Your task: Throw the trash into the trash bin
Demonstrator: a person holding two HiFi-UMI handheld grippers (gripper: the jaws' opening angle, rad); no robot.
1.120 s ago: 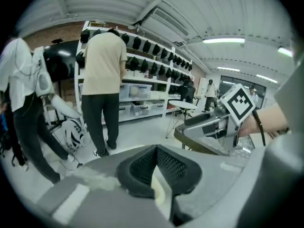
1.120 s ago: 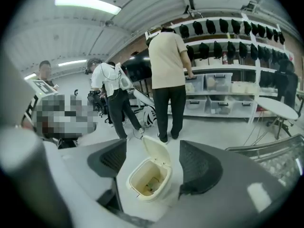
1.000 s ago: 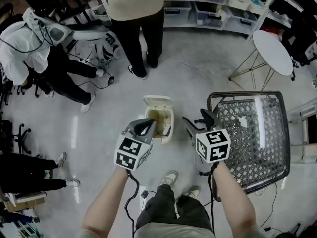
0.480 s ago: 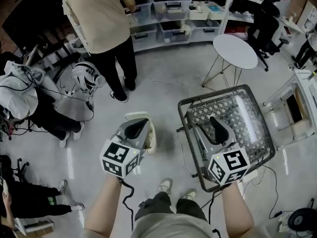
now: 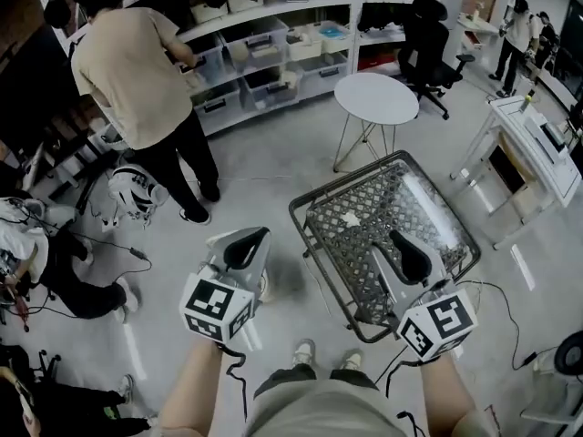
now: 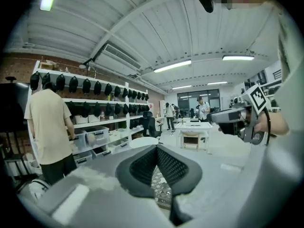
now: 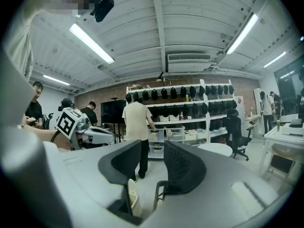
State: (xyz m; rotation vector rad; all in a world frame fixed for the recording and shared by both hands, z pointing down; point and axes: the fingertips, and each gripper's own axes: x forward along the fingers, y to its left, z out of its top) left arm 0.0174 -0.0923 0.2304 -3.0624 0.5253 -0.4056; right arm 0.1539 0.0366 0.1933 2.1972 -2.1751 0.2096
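Lifting clear of the floor, both handheld grippers now ride high over a busy workshop, where a second ago they hung low above the open trash bin. The head view has swung up with them to take in the long storage shelves [image 5: 273, 44], a person in a beige top [image 5: 127, 71] and a round white table [image 5: 375, 96]. A wire-mesh table [image 5: 364, 203] fills the right foreground, larger in frame than before. The cream trash bin [image 7: 133, 199] stands on the floor beside that table's leg, low in the right gripper view and almost wholly hidden behind the left gripper [image 5: 246, 244] from above. That gripper's jaws are pressed together on nothing. The right gripper [image 5: 405, 248], over the mesh, is narrowing its jaws with only air between them. With neither tool carrying anything, the drop looks finished, and a small pale scrap [image 5: 351, 218] on the mesh may be next, though what it is cannot be told. No brand or wording is legible; the cubes show only black-and-white square markers [image 5: 217, 306].
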